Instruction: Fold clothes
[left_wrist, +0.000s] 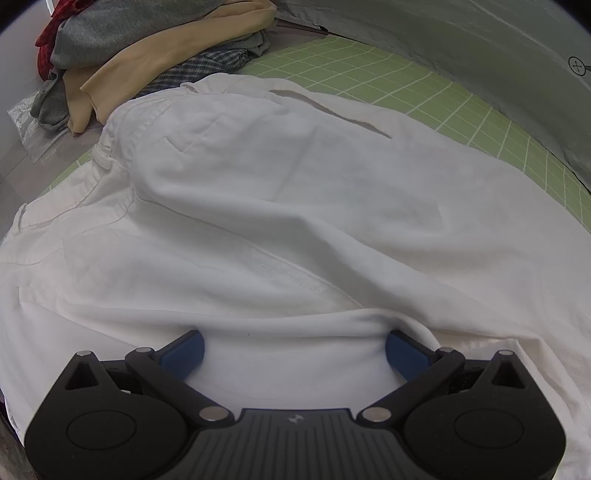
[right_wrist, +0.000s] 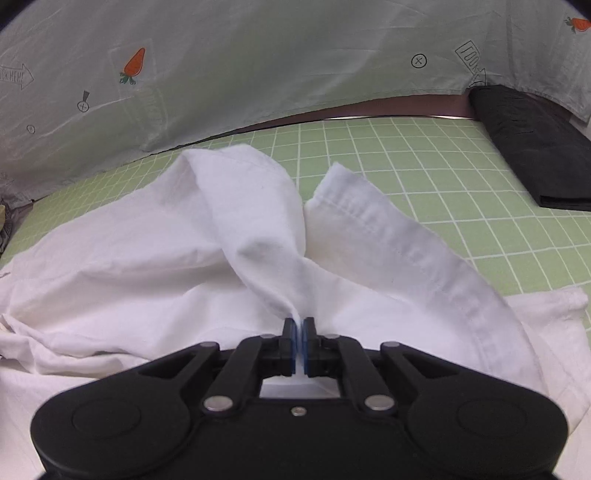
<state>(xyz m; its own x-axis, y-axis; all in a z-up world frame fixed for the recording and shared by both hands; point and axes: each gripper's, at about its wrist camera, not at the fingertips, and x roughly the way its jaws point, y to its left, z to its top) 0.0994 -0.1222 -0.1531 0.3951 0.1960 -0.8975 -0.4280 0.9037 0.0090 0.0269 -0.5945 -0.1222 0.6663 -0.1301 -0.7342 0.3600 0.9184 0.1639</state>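
Right wrist view: right claw (right_wrist: 299, 328) is clamping a pinched bunch of the crumpled white cotton garment (right_wrist: 258, 236), blue pads (right_wrist: 294, 341) pressed together on the fabric, which is rising from the grip in a taut ridge. Garment is lying spread over the green gridded cutting mat (right_wrist: 424, 177) on the bench, hems loose and unaligned.

Left wrist view: left claw (left_wrist: 294, 349) is standing wide apart, its blue fingers (left_wrist: 183, 353) resting on the same white cloth (left_wrist: 295, 206) with a fold of fabric between them, nothing gripped.

Judgement: folding is at an early stage, with one side lifted. Next move probably calls for the left claw to close on the cloth edge.

Heap of grey, tan and plaid clothes (left_wrist: 155, 48) is waiting at the mat's far left; a folded black item (right_wrist: 532, 147) is lying far right.
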